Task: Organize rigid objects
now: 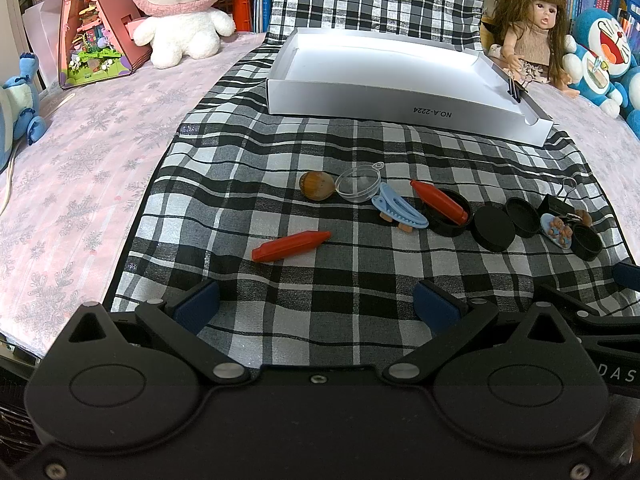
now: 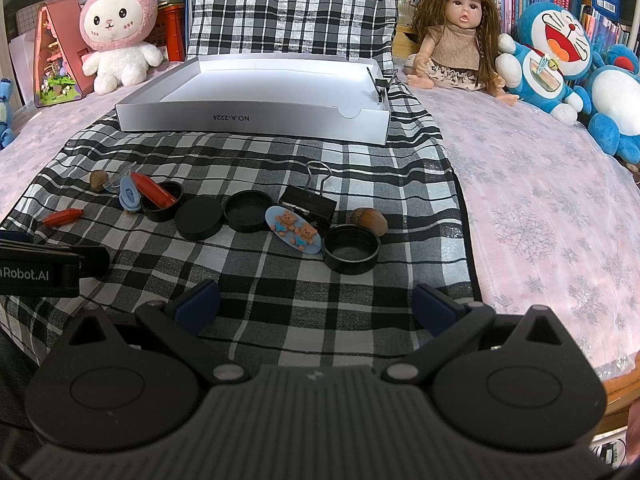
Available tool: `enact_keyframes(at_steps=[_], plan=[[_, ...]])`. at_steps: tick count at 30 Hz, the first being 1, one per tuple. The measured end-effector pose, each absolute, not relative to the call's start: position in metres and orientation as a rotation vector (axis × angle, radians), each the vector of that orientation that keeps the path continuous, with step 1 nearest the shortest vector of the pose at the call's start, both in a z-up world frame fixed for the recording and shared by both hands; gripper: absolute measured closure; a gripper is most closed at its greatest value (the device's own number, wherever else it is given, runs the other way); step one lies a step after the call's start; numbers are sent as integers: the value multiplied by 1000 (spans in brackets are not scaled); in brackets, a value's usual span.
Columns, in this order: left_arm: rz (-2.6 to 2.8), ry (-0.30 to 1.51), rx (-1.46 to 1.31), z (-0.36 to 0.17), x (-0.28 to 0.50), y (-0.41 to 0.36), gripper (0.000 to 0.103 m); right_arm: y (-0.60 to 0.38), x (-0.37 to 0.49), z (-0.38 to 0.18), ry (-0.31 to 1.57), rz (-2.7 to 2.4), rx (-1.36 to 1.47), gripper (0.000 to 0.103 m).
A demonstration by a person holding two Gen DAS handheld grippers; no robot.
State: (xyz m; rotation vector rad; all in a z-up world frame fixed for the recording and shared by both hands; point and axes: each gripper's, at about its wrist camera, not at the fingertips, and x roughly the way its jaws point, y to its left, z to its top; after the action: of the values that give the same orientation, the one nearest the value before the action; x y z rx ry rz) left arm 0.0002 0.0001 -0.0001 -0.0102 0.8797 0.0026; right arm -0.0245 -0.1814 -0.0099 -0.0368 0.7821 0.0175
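Both tools spread, empty, hovering over checked cloth: left tool (image 1: 316, 306), right tool (image 2: 316, 306).

I read items left to right, all on near side of white box (image 2: 252, 120), none in it:
- loose red crayon (image 1: 290, 246)
- acorn (image 1: 317, 186)
- clear half-dome (image 1: 357, 187)
- blue clip (image 1: 399, 210)
- second crayon (image 1: 440, 202), propped on black cap (image 1: 450, 224)
- more caps
- bear clip (image 2: 294, 230), touching binder clip (image 2: 308, 202)
- second acorn (image 2: 370, 220)

Risks, my guess:
- crayon rolls on wrinkled cloth
- propped crayon tips cap
- tight cluster means tool nudges neighbours
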Motion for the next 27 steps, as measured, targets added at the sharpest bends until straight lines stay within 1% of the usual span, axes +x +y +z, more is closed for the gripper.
enact_keyframes(at_steps=[17, 27], plan=[[-6, 870, -11, 0, 0, 1, 0, -181, -26, -12, 776, 17, -37, 0], [-52, 834, 14, -2, -6, 5, 0, -182, -34, -14, 716, 20, -39, 0]])
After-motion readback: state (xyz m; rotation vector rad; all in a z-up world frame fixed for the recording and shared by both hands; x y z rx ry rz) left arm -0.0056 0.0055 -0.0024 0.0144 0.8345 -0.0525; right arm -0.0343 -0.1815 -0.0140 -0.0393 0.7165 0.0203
